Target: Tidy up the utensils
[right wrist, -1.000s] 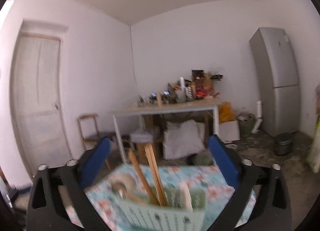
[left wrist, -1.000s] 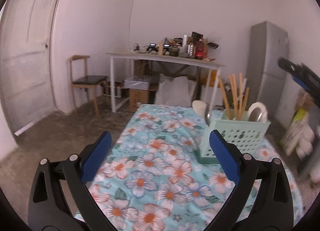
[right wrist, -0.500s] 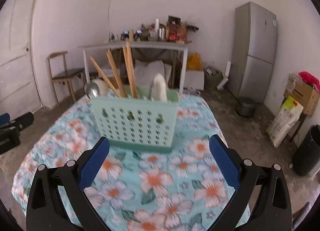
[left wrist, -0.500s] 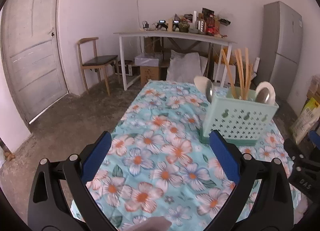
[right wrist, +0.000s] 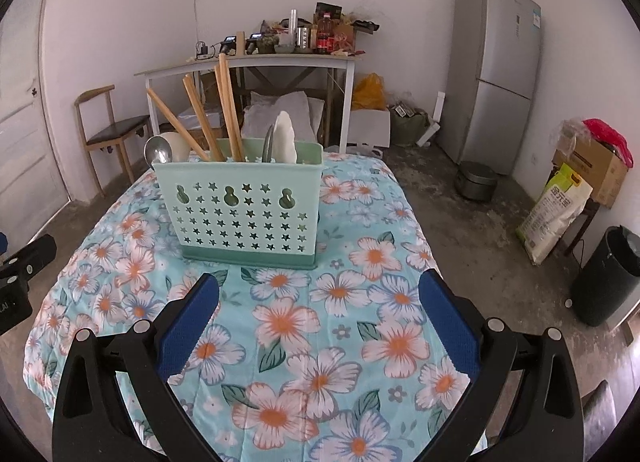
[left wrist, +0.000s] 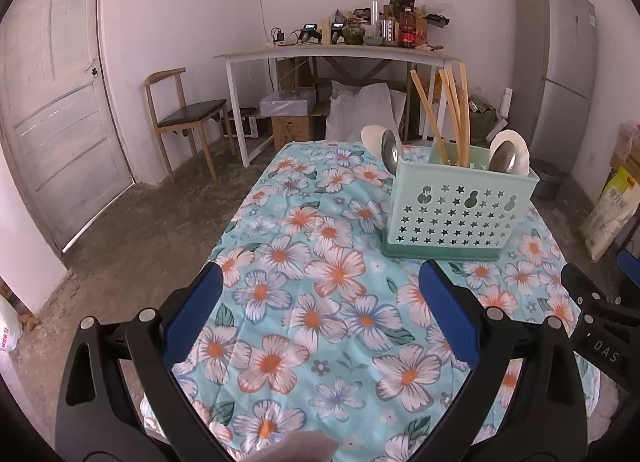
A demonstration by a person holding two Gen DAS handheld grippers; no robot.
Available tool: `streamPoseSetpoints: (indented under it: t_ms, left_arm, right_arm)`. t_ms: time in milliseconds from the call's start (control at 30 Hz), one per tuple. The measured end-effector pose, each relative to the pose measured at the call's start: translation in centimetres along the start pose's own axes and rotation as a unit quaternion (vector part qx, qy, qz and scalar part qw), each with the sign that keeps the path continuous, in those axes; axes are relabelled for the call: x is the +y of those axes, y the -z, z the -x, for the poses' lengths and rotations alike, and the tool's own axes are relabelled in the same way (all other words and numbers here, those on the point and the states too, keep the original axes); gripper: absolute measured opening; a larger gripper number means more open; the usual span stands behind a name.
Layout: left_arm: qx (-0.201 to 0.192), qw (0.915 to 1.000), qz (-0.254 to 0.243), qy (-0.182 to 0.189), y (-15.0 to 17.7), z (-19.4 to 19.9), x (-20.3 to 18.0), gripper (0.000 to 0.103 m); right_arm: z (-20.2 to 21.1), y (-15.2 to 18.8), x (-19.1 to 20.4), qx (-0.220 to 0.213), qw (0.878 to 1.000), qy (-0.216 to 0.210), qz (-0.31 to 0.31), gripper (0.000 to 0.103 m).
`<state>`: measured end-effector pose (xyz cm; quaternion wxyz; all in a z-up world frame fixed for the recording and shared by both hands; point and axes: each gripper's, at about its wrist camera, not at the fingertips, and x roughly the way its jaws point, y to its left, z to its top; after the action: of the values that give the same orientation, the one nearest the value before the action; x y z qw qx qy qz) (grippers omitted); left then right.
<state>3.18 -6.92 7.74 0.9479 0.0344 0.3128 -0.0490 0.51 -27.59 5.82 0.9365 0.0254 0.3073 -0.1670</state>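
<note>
Mint-green utensil caddy, star-perforated, darker green base, stands on a turquoise tablecloth printed with white-and-orange flowers. Behind the caddy: grey refrigerator.

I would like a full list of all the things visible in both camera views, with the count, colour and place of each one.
utensil caddy: 1, mint green, on the floral tablecloth
chopsticks: about 5, wooden, upright in the caddy
metal spoons: 2, silver, at either end of the caddy
white spoons: 2, white, next to the metal spoons
side table: 1, white, by the back wall, cluttered
chair: 1, wooden, next to the door
refrigerator: 1, grey, right corner
bin: 1, black, floor at right
left gripper: 1, black and blue, open
right gripper: 1, black and blue, open
</note>
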Motion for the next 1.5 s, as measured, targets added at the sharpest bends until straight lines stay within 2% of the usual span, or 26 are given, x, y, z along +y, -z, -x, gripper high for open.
streamPoseSetpoints:
  t_ms: [533,833,1500]
  left_arm:
    - [0.011,0.9996,-0.017,-0.018,0.6,0.3,-3.0,0.095]
    - [0.005,0.9985,-0.007,-0.054,0.2,0.1,-2.7,0.095]
    - [0.007,0.9992,-0.002,-0.039,0.0,0.2,-2.7,0.095]
  right_arm:
    - [0.9,-0.3,-2.3,-0.002,1.0,0.02,-0.021,0.097]
    - [0.9,-0.4,-3.4,-0.003,0.999,0.037,-0.033,0.097]
    - [0.8,-0.2,-4.2,-0.003,0.998,0.048,-0.043,0.097]
